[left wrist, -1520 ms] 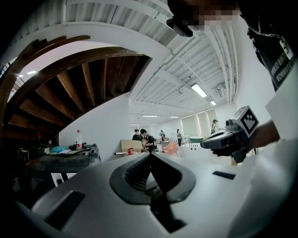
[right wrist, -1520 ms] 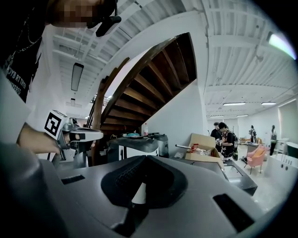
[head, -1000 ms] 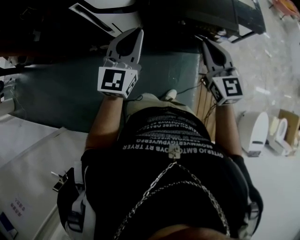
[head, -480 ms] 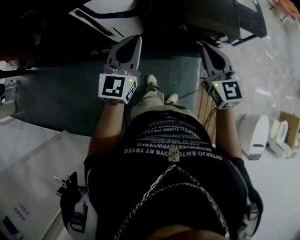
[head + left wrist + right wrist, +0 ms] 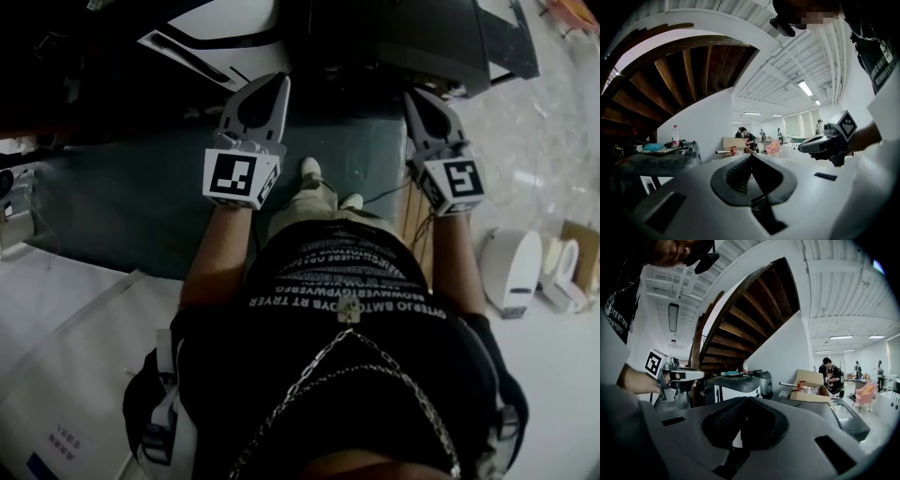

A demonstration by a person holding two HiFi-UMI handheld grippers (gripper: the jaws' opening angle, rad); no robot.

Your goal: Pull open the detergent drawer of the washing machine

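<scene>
My left gripper (image 5: 278, 84) and right gripper (image 5: 413, 97) are held side by side in front of the person, both pointing ahead, shut and empty. In the left gripper view the jaws (image 5: 751, 157) meet at a closed tip, and the right gripper (image 5: 801, 149) hangs to the right. In the right gripper view the jaws (image 5: 746, 400) are closed too, and the left gripper (image 5: 701, 375) shows at the left. Ahead stands a washing machine (image 5: 736, 389) with a white front and a dark grey top. I cannot make out its detergent drawer. It is apart from both grippers.
A dark green mat (image 5: 122, 187) lies under the grippers. A second grey machine (image 5: 843, 416) stands at the right with a cardboard box (image 5: 811, 383) behind it. A bottle (image 5: 675, 136) stands on a dark machine top. A wooden stair (image 5: 740, 319) rises overhead. People sit far back.
The person has stepped forward: a shoe now shows between the grippers, and more of the machines shows at the top edge. Both grippers have stayed shut and side by side.
</scene>
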